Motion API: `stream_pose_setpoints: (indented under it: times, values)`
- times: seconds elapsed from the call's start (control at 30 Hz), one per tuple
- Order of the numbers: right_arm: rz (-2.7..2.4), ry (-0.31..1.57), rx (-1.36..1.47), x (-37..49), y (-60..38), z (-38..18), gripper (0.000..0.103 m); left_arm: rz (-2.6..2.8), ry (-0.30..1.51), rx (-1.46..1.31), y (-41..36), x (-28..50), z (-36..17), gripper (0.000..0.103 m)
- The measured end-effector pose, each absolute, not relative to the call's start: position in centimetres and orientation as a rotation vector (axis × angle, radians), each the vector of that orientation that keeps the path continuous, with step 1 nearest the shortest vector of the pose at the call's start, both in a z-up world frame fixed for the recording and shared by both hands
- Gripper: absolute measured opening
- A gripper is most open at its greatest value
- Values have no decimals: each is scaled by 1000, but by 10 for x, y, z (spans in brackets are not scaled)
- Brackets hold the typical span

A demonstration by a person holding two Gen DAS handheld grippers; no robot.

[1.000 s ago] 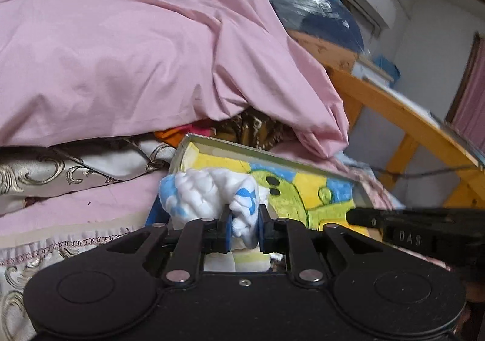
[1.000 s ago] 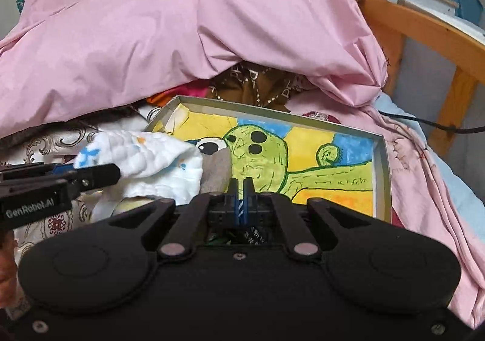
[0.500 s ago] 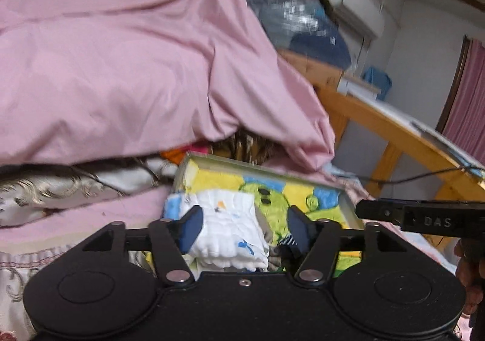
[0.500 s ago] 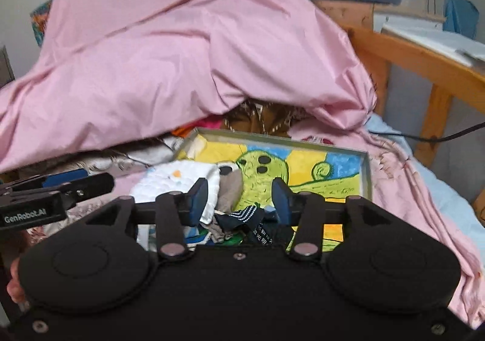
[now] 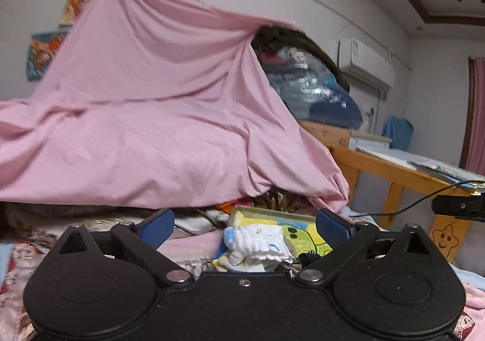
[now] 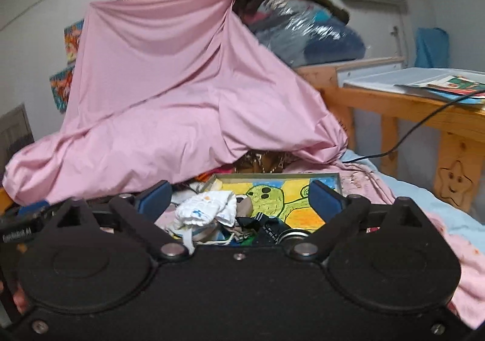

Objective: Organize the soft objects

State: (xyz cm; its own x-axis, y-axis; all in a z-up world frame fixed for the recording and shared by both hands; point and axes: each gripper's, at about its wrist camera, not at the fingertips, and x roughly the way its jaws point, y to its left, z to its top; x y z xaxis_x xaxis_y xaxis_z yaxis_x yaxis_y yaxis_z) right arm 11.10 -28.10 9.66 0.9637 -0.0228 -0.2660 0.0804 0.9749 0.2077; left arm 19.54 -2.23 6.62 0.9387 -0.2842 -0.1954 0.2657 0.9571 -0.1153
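The tray point(image 6: 339, 186) lies on the bed, with a green cartoon figure painted on its yellow and blue bottom. All places here are given from this tray.

The left gripper point(image 5: 244, 225) is held back from the near edge of the tray. Its jaws are opening, already very wide, and nothing is pressed between the blue pads point(image 5: 156, 224). The right gripper point(image 6: 238, 200) is also back from the near edge, and its jaws are opening wide in the same way, with no thing held.

The white cloth point(image 6: 209, 209), with small blue and orange marks, lies bunched in the near left corner of the tray; in the left view it point(image 5: 257, 242) shows between the two pads but does not touch them. Just beside it, toward the middle of the near edge, is a dark striped cloth point(image 6: 253, 222), and a grey-brown soft piece point(image 6: 245, 206) lies between the two. What the round metal thing at the near edge is, I cannot tell.

Behind the tray a big pink sheet point(image 6: 182, 92) hangs over a high pile. Right of the tray stands a wooden desk point(image 6: 424, 107) with papers, and a black cable point(image 6: 424, 125) runs down from it toward the bed. On the far right in the left view, a part of the other gripper point(image 5: 460, 207) is seen.
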Motion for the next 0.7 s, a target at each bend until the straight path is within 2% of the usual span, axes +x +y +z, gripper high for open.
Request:
stream_pose_setpoints:
  times: [0.07,0.37,0.7]
  values:
    - [-69,242,217,96,-274,99,102,-270,193,-87,-17,174,66,102]
    - [-159,211,176,35,-242,90,103,-208,140,-125,8,89,60,102]
    - [-247,269,145,4,-229,43,103,-183,222,-49,7,61,18,102]
